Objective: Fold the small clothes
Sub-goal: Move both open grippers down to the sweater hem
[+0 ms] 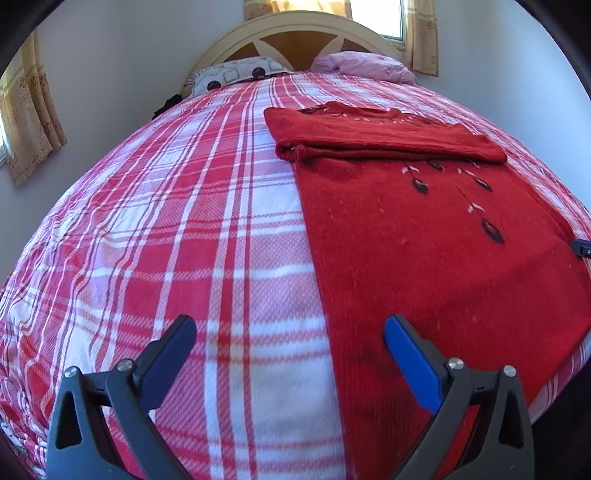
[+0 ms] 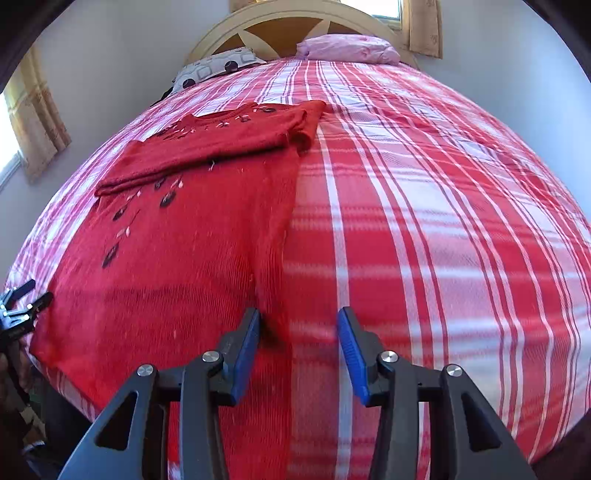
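Observation:
A red knitted sweater (image 1: pixel 424 236) with dark leaf embroidery lies flat on the bed, its sleeves folded across the chest. It also shows in the right wrist view (image 2: pixel 177 266). My left gripper (image 1: pixel 290 332) is open and empty, straddling the sweater's left edge near the hem. My right gripper (image 2: pixel 299 325) is open and empty, straddling the sweater's right edge near the hem. The left gripper shows at the left edge of the right wrist view (image 2: pixel 22 299). A tip of the right gripper shows at the right edge of the left wrist view (image 1: pixel 581 248).
The red and white plaid bedspread (image 1: pixel 166 240) covers the bed. A patterned pillow (image 1: pixel 236 74) and a pink pillow (image 1: pixel 365 64) lie by the cream headboard (image 1: pixel 295 26). Curtained windows are on the walls. The bed's foot edge is just below the grippers.

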### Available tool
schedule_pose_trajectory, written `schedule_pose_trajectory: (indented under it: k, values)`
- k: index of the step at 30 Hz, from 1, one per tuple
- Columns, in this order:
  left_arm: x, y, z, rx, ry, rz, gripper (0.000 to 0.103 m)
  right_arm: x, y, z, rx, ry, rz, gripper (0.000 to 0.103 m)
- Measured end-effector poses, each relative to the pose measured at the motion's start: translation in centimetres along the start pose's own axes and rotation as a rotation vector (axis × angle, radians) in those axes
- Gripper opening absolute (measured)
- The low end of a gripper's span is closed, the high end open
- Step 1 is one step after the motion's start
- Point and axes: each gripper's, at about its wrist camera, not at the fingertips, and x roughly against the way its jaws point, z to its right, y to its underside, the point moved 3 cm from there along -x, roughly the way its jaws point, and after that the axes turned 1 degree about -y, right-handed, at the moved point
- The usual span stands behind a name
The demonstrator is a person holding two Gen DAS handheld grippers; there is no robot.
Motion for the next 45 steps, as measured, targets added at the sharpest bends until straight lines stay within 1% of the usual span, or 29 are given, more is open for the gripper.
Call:
schedule_pose_trajectory:
  k: [2, 5, 9, 12, 18, 23, 27, 32, 35, 37, 40, 42, 45]
  values:
    - [0.2, 0.5, -0.3, 0.010, 0.005, 0.001, 0.103, 0.5, 1.0, -0.3, 0.010, 0.012, 0.010, 0.045]
    - [0.3, 0.8, -0.5, 0.029, 0.016, -0.007, 0.103, 0.9, 1.7, -0.2, 0.001, 0.006, 0.008, 0.045]
    - [0.7, 1.1, 0.2, 0.007, -0.010, -0.002, 0.103, 1.3, 2.4, 0.1, -0.020, -0.007, 0.013, 0.045]
    - [0.9, 1.4, 0.4, 0.006, -0.019, -0.003, 0.103, 1.5, 2.9, -0.1, -0.017, 0.001, 0.018, 0.045]
    - [1.0, 1.9, 0.4, 0.031, -0.015, -0.021, 0.103, 2.0, 4.0, 0.0, -0.020, 0.003, 0.025, 0.045]
    - [1.6, 2.3, 1.1, 0.016, -0.023, -0.022, 0.103, 2.5, 4.9, 0.1, -0.026, -0.011, 0.027, 0.045]
    - [1.9, 2.9, 1.3, 0.029, 0.003, -0.042, 0.103, 2.8, 5.5, 0.3, -0.041, -0.029, 0.024, 0.045]
    - [2.2, 3.7, 1.0, 0.072, 0.069, -0.089, 0.103, 3.2, 6.2, 0.4, -0.058, -0.045, 0.023, 0.045]
    - [2.7, 4.2, 1.4, 0.065, 0.090, -0.105, 0.103, 3.5, 6.6, 0.5, -0.060, -0.053, 0.021, 0.045]
    - [3.0, 4.5, 1.8, 0.054, 0.102, -0.110, 0.101, 3.7, 6.9, 0.5, -0.063, -0.060, 0.020, 0.045]
    - [3.7, 4.9, 2.5, 0.033, 0.116, -0.102, 0.093, 3.8, 7.1, 0.5, -0.068, -0.067, 0.018, 0.045]
    - [3.9, 4.9, 2.8, 0.019, 0.126, -0.091, 0.085, 3.9, 7.2, 0.5, -0.070, -0.069, 0.020, 0.045]
    - [3.9, 4.9, 2.7, 0.020, 0.146, -0.089, 0.082, 4.0, 7.3, 0.6, -0.083, -0.084, 0.024, 0.044]
